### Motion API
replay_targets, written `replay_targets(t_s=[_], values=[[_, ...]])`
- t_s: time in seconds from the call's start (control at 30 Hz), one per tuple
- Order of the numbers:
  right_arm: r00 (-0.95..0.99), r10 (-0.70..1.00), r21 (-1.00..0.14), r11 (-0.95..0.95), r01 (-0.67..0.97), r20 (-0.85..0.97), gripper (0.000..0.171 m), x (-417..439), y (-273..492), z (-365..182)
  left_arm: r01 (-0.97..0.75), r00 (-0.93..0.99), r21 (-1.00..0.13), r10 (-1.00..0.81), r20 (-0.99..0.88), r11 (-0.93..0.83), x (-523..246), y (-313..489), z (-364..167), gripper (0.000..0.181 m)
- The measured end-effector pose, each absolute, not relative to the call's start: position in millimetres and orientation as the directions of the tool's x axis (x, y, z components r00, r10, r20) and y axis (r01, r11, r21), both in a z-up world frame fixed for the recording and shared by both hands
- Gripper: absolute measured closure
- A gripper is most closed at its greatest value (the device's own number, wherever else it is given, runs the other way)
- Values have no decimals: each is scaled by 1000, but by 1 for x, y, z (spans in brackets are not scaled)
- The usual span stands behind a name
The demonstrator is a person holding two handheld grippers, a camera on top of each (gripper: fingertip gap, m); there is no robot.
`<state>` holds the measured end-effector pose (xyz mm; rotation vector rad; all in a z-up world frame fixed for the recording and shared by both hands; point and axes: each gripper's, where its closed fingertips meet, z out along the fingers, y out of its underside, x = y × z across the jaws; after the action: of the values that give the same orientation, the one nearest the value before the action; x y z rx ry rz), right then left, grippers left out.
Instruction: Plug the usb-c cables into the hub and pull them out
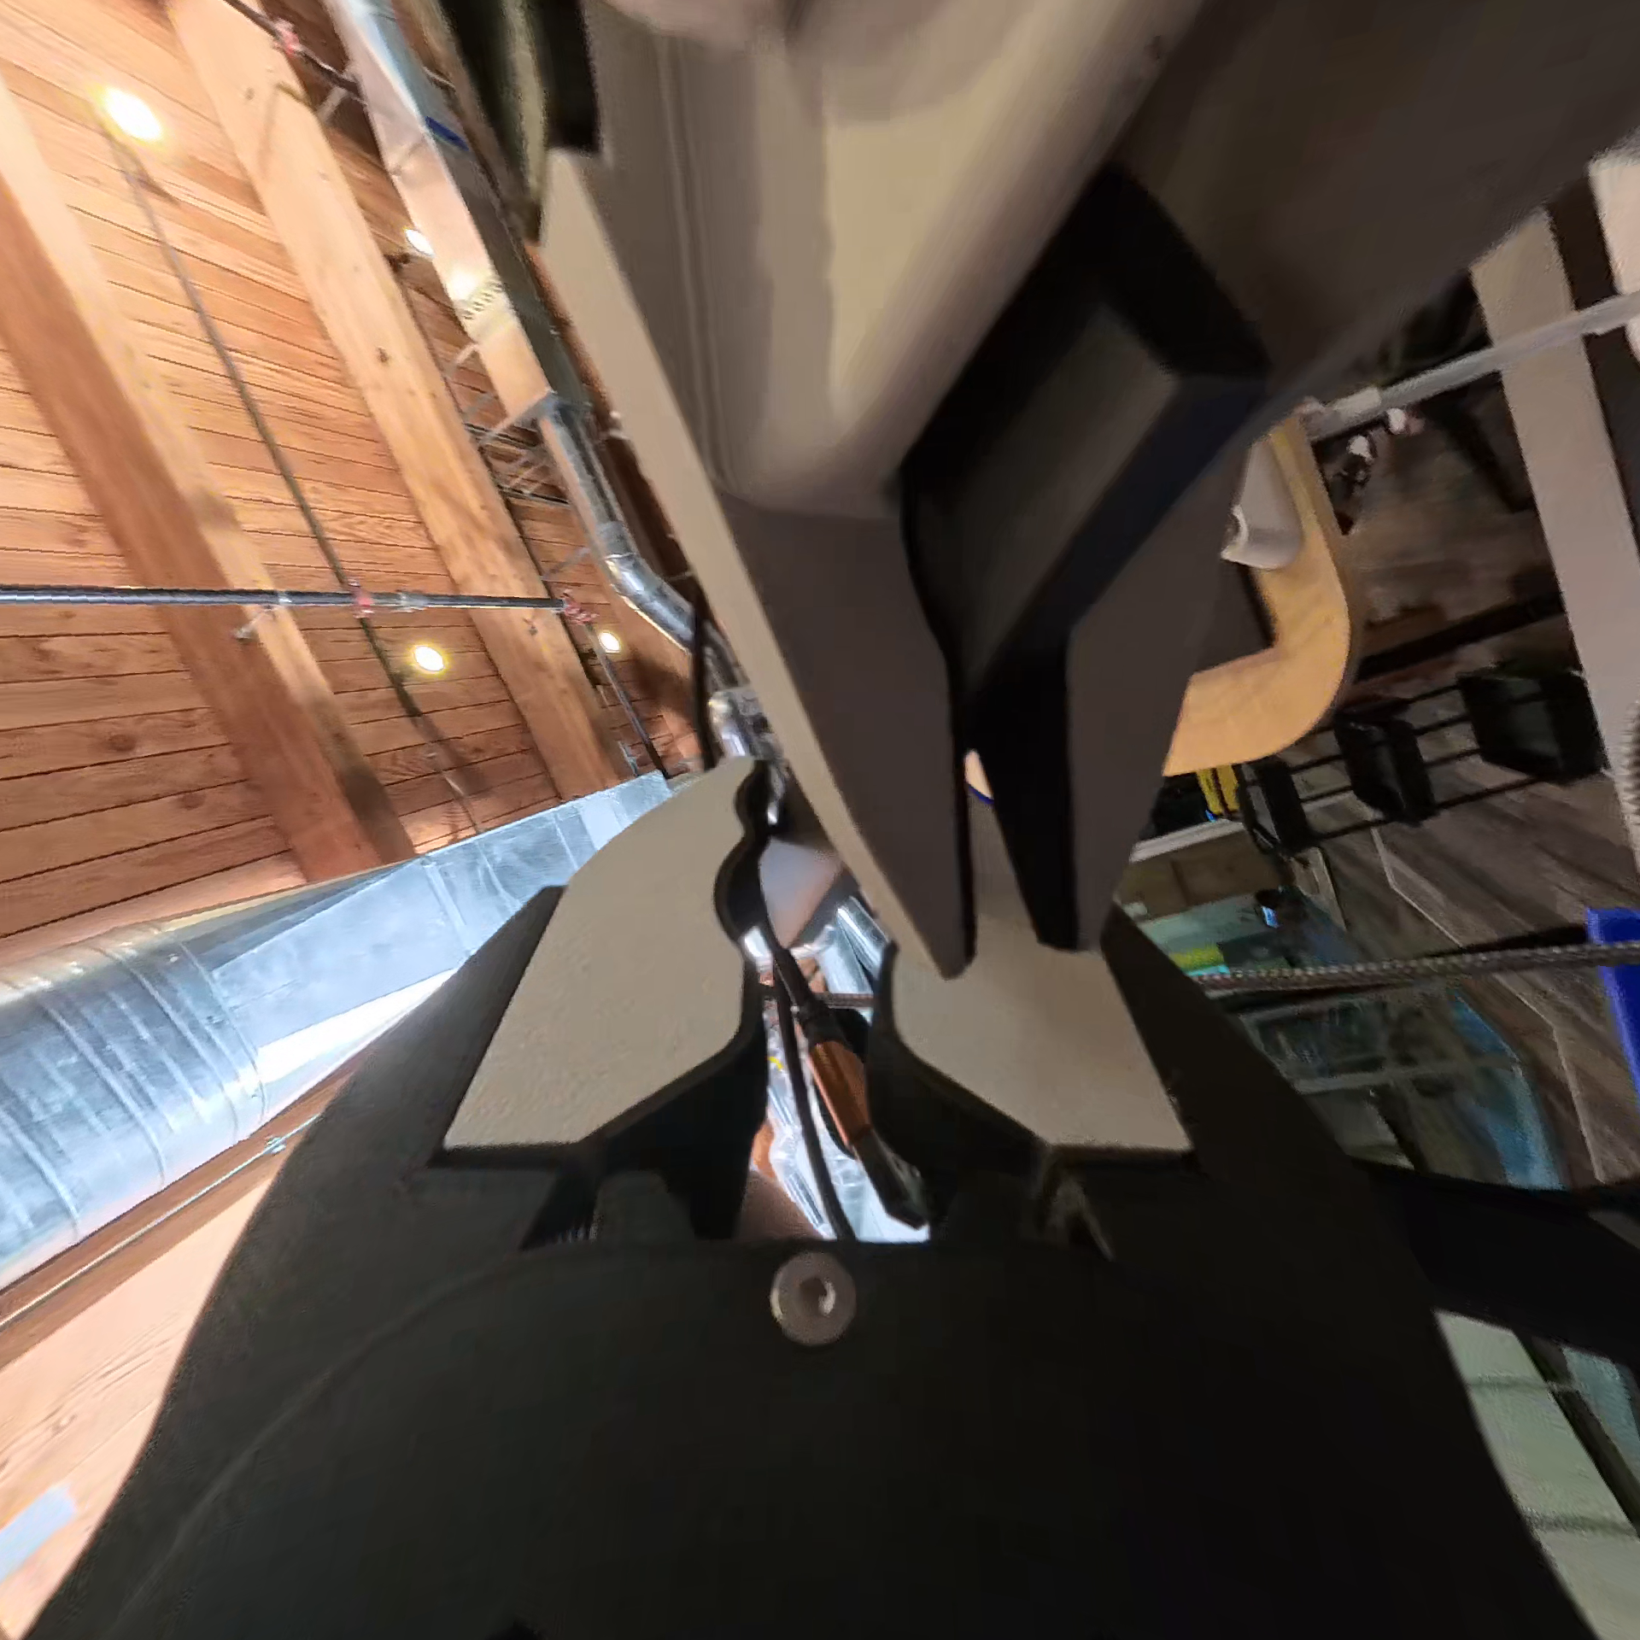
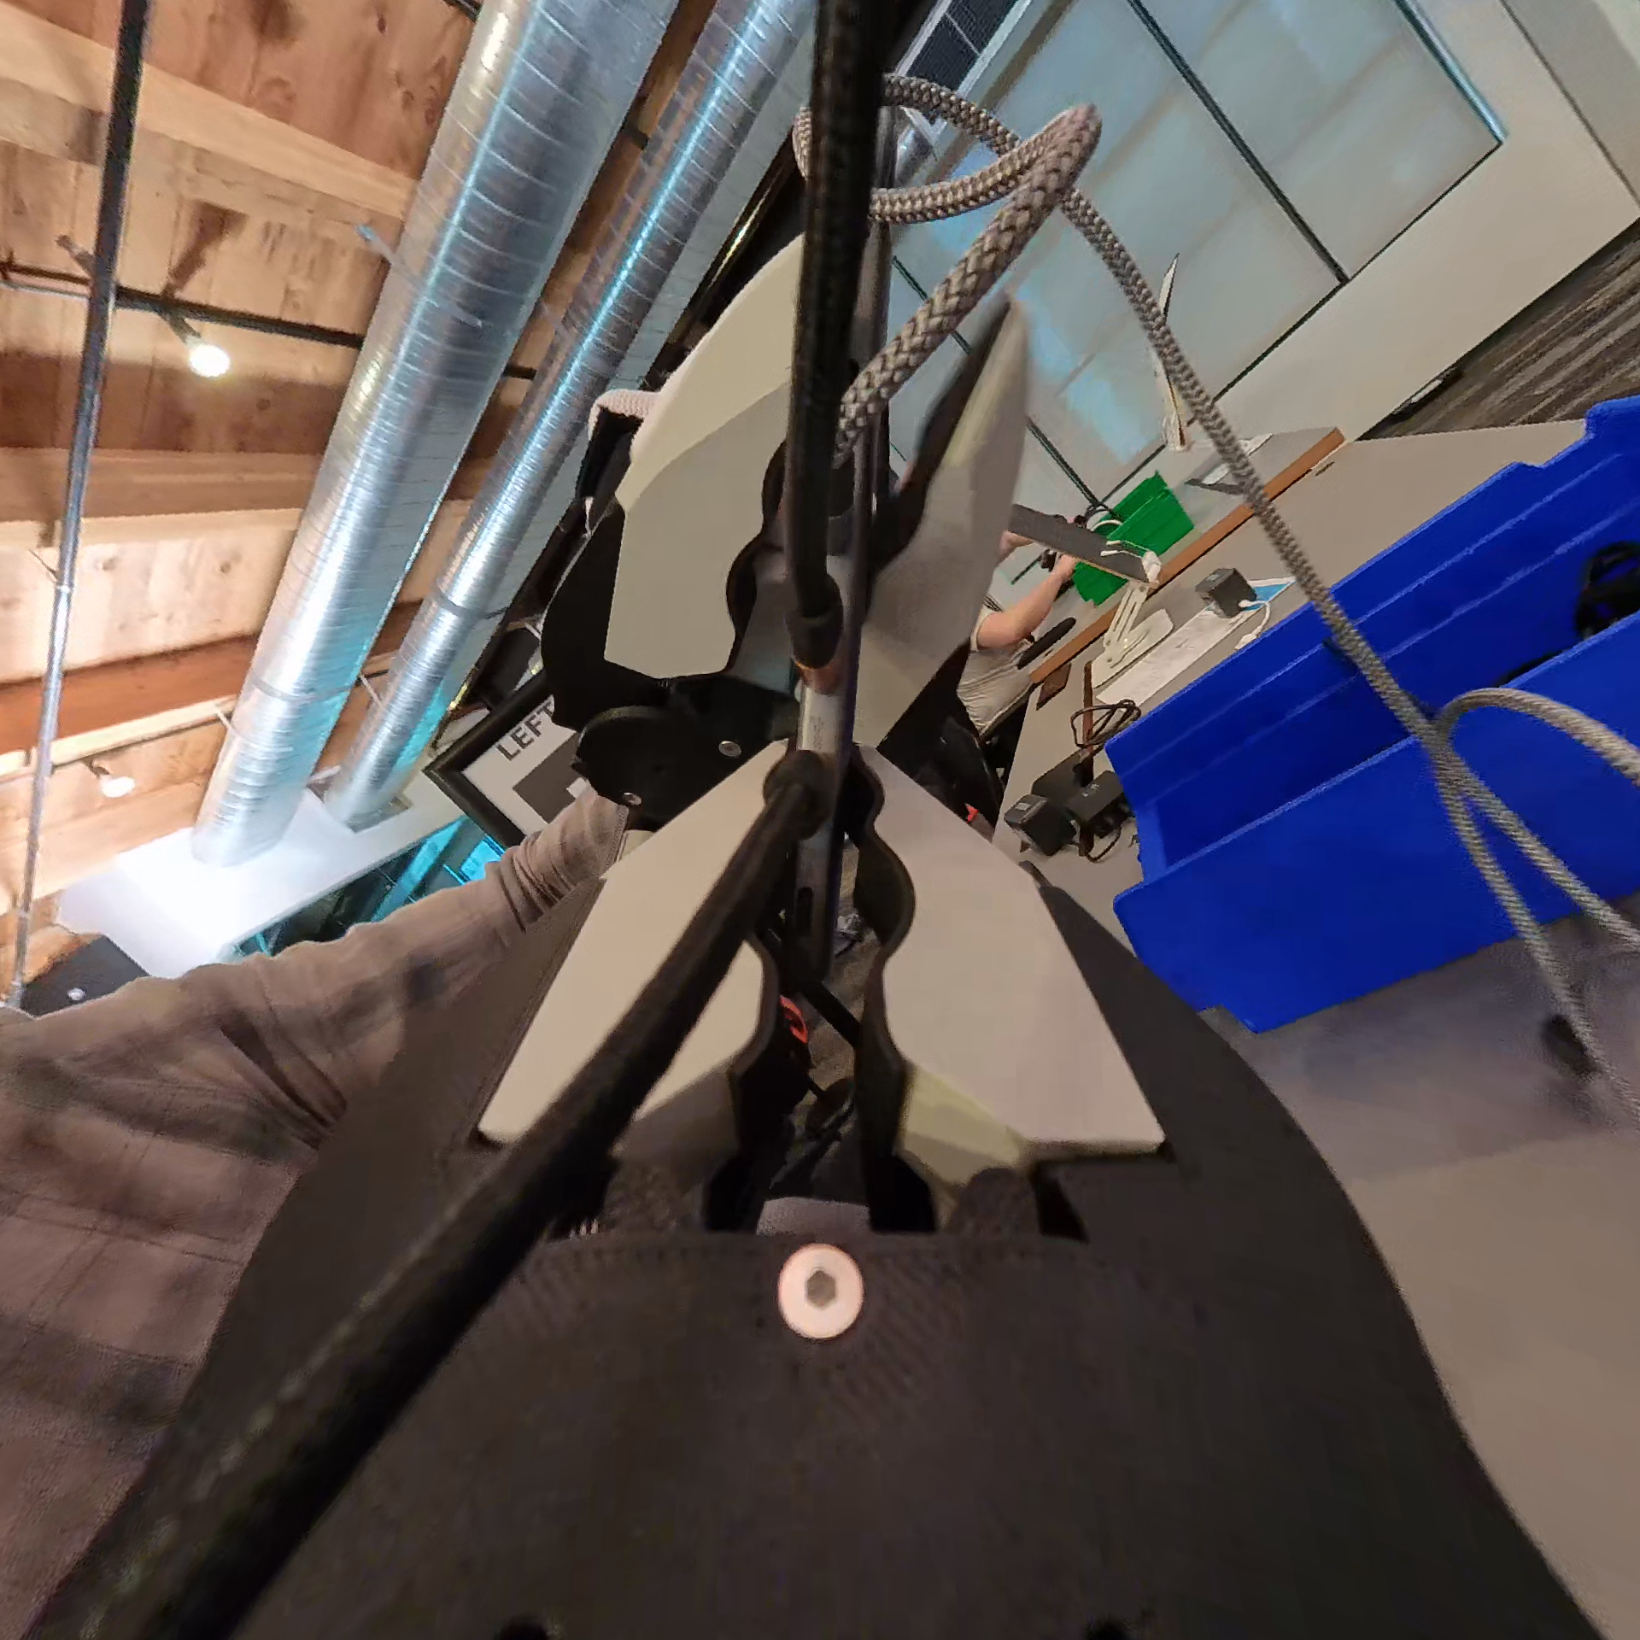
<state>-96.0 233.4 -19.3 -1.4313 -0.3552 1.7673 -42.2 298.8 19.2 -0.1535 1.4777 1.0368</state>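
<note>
Both grippers are tilted up toward a wooden ceiling (image 1: 177, 426) crossed by silver ducts (image 2: 417, 373), and they meet nose to nose; in the left wrist view the left gripper (image 1: 821, 905) has its jaws drawn close together, with a thin black cable (image 1: 803, 1092) and a copper-coloured plug (image 1: 843, 1087) sitting in the narrow slot between the grey pads, though whether the pads actually press on the plug cannot be told from this angle; the right gripper (image 1: 998, 932) comes in from above in that view, blurred, its two fingertips nearly meeting just beside the left one's tips; in the right wrist view the right gripper (image 2: 821, 799) has its jaws pressed close around a slim dark bar that looks like the hub (image 2: 816, 852), standing on edge in the gap, and a black cable (image 2: 821, 355) runs down from the top of the picture to a plug with a copper-coloured collar (image 2: 812, 666) right at the hub's upper end; a second black cable (image 2: 532, 1118) leaves the same spot and trails down to the left across the gripper's body; beyond, the left gripper (image 2: 794, 550) faces back, its pads close on either side of that black cable; a grey braided cable (image 2: 941, 293) loops above and drops away to the right over blue bins (image 2: 1331, 799) on a grey table (image 2: 1420, 1198); a grey sleeve (image 2: 222, 1021) fills the lower left.
</note>
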Motion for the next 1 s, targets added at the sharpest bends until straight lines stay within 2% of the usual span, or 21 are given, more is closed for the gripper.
replay_targets(t_s=[0.17,0.23,0.37,0.47,0.5,0.57,0.63,0.73,1.0], values=[[-73,713,-621,-652,-436,-697,163,-96,230,-12,-637,-226,485,456,-860,599,-41,305,13,173],[-38,722,-635,-631,-446,-690,158,-96,231,-9,-641,-211,449,420,-883,623,-41,306,12,171],[-4,750,-675,-598,-432,-661,120,-89,230,-6,-661,-163,368,354,-921,654,-43,306,15,171],[17,791,-729,-555,-400,-612,114,-77,228,-7,-681,-107,280,287,-952,676,-50,311,23,171],[13,809,-747,-537,-391,-588,116,-71,225,-7,-674,-86,229,233,-969,702,-51,310,23,171],[15,851,-798,-487,-354,-526,125,-60,220,-10,-663,-79,218,223,-972,716,-53,308,25,171],[14,899,-838,-402,-369,-437,138,-44,215,-7,-627,-72,130,108,-991,768,-51,301,18,171],[65,940,-879,-286,-381,-334,143,-26,212,-6,-578,-85,53,4,-996,814,-43,287,9,171],[196,969,-981,-122,-151,-151,145,7,201,-38,-459,9,-261,-290,-957,849,-15,261,4,172]])
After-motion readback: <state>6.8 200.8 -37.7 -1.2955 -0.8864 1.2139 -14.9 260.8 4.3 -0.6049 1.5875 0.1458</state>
